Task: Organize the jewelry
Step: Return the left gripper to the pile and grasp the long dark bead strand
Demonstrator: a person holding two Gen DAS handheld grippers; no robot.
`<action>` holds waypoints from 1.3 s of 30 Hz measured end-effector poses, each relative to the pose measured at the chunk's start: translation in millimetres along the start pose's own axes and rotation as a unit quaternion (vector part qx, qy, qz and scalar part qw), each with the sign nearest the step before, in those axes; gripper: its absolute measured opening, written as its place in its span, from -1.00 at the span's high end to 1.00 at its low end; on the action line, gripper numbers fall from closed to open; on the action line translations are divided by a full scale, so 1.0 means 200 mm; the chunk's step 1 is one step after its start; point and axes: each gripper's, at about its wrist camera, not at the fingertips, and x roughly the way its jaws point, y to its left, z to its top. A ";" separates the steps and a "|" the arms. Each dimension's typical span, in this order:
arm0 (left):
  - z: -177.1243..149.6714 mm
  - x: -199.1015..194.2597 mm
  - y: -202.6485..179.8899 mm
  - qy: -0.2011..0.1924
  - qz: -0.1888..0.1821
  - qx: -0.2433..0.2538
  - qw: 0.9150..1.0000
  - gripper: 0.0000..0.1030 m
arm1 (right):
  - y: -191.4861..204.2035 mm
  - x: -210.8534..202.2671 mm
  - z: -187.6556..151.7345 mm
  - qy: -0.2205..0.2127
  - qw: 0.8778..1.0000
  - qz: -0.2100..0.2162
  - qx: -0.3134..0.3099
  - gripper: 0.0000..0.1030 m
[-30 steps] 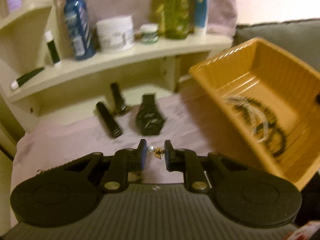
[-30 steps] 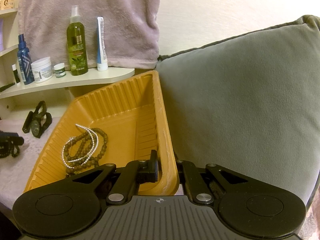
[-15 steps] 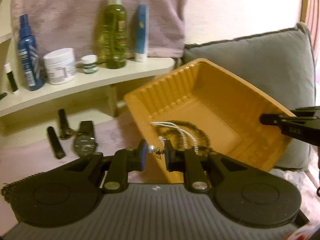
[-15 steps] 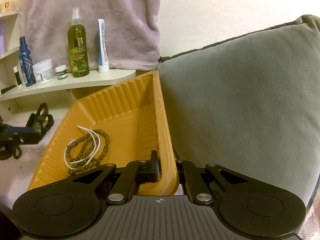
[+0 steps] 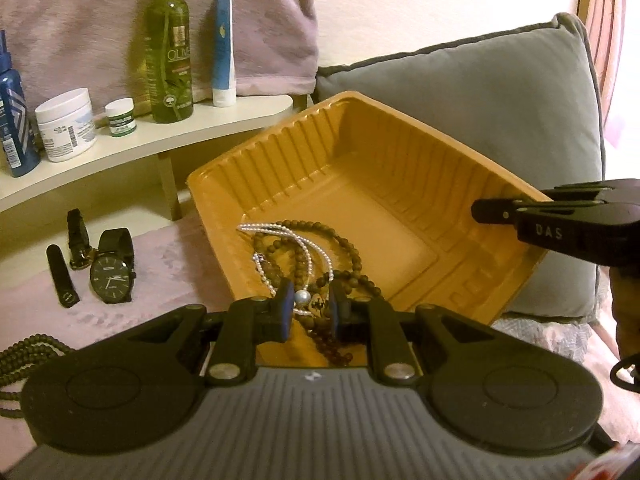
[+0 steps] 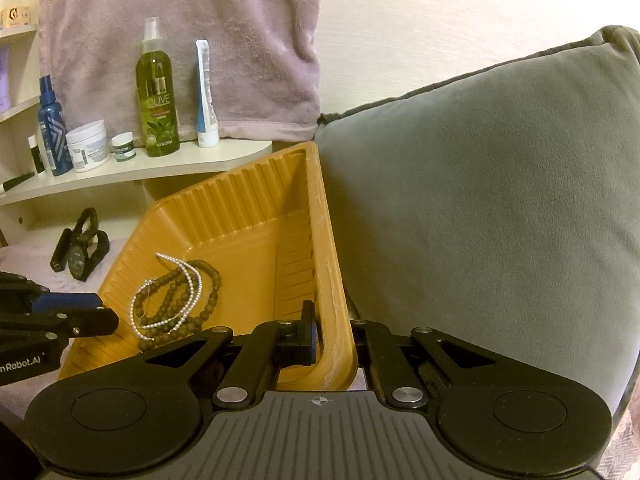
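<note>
1. My left gripper (image 5: pixel 308 303) is clamped on a small pearl earring (image 5: pixel 303 297) with a little gold piece beside the pearl, held over the near edge of the tray.
2. My right gripper (image 6: pixel 335 334) is pinched tight on the rim of the orange tray (image 6: pixel 248 216), one finger inside the wall and one outside, with the tray tilted.
3. Inside the tray lie a brown bead necklace (image 5: pixel 348 244) and a silver bead strand (image 5: pixel 280 229), tangled together on its floor.
4. The surface under everything is a pale pink cloth (image 5: pixel 168 264). A black wristwatch (image 5: pixel 111 276) lies on it to the left of the tray, with a second dark watch just beside it.
5. More dark beads (image 5: pixel 28 350) sit at the cloth's left edge.
6. Behind stands a cream shelf (image 5: pixel 168 136) with a green spray bottle (image 5: pixel 168 48), a blue-and-white tube (image 5: pixel 223 52), a white jar (image 5: pixel 66 124) and a small green-labelled jar.
7. A mauve towel (image 6: pixel 248 40) hangs on the wall, and a grey cushion (image 6: pixel 480 208) stands at the tray's right.
</note>
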 end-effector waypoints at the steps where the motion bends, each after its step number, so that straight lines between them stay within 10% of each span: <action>1: 0.00 0.00 0.00 0.001 -0.002 -0.001 1.000 0.68 | 0.00 0.00 0.00 0.000 1.000 0.000 0.000 0.91; 17: -0.07 -0.12 0.10 -0.023 0.052 -0.032 0.998 0.61 | 0.00 0.00 0.00 0.000 1.000 -0.001 -0.001 0.91; 30: -0.24 -0.25 0.50 -0.011 0.189 -0.097 0.977 0.59 | 0.00 0.01 -0.01 0.005 1.000 -0.007 -0.002 0.91; 39: -0.30 -0.18 0.69 0.021 0.218 -0.099 0.971 0.59 | 0.00 0.02 -0.01 0.007 1.000 -0.010 -0.005 0.90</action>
